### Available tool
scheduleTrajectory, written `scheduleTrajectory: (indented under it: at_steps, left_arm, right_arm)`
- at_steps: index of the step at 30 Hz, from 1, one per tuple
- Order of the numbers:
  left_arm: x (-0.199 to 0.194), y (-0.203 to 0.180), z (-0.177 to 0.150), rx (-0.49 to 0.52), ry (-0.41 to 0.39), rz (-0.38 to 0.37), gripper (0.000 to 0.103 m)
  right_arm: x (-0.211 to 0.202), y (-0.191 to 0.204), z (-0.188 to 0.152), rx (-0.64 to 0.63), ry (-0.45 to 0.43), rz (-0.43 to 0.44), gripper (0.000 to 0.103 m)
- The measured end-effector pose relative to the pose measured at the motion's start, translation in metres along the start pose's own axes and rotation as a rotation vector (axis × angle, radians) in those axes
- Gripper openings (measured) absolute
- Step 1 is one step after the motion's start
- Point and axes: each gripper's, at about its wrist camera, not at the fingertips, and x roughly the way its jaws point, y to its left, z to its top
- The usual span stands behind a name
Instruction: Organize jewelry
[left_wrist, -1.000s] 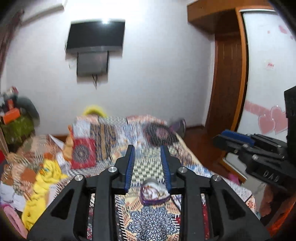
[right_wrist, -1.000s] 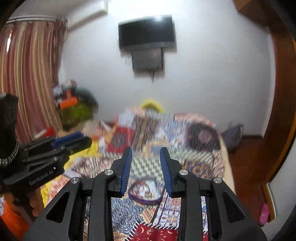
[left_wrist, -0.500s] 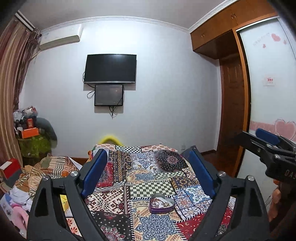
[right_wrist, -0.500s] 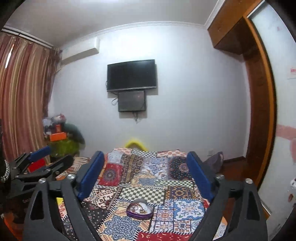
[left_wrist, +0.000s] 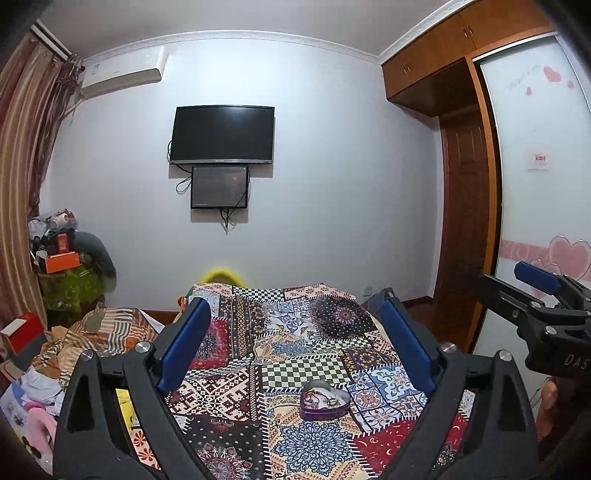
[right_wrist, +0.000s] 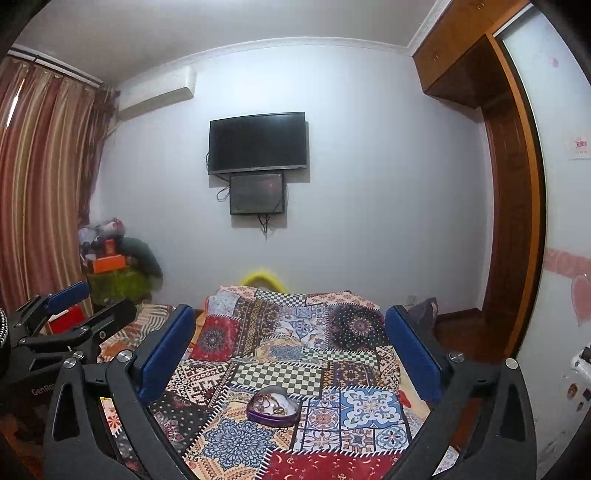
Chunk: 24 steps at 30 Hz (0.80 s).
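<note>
Left-wrist view, read from left to right: striped curtain (left_wrist: 22, 155), a heap of crumpled clothes (left_wrist: 74, 343) beside the bed, then the left tool (left_wrist: 295, 339) with its blue-padded fingers spread wide and nothing between them, held above the patchwork bedspread (left_wrist: 314, 325). Low between those fingers a heart-shaped tin (left_wrist: 324, 399) sits on the bedspread, lidless, with a purple wall and a pale rim; thin chains and a gold ring-like piece lie tangled inside, too small to sort by type. At far right the right tool (left_wrist: 535, 291) enters side-on. Right-wrist view: the left tool (right_wrist: 70, 306) appears at the left edge, then the right tool (right_wrist: 291, 339), likewise fully spread and empty, frames the same tin (right_wrist: 273, 406) on the bed. Judged handling: the tin looks light, rigid and smooth-walled, so it may skate on the soft quilt; a pinch across opposite walls or on the rim seems the surest hold. The contents are probably very light, limp and prone to snagging, best lifted by one strand at a time. A dark television (right_wrist: 258, 142) hangs on the matte wall behind; glossy wooden wardrobe framing (right_wrist: 517, 221) closes the right.
</note>
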Motion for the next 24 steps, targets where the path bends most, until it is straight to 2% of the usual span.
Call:
scheduleTrajectory:
  at_steps: [24]
  left_arm:
    - [0.0059, -0.0026, -0.0052, -0.008, 0.027, -0.009, 0.098]
  right_arm:
    - [-0.0018, -0.0037, 0.0003, 0.006, 0.027, 0.001, 0.102]
